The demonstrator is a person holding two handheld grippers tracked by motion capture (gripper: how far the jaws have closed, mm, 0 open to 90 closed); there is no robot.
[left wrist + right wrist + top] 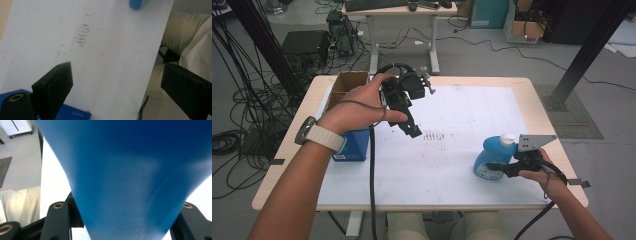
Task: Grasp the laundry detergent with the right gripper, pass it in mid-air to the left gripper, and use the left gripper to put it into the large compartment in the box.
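A blue bottle [491, 154] with a white cap stands at the right front of the white table [462, 110]. My right gripper [498, 169] is shut on its lower body from the near side. In the right gripper view the blue bottle [125, 170] is wedged between the two black jaws of the right gripper [125, 220]. My left gripper [411, 125] is held up over the table's left middle and points down and to the right. The left gripper [117, 68] is open, with bare table between its fingers [55, 82].
A blue box [354, 145] stands at the table's left, under my left forearm, with an open cardboard box [346, 84] behind it. Faint brown smudges [434, 135] mark the table's middle. Cables trail from both grippers over the front edge. A desk and floor cables lie beyond.
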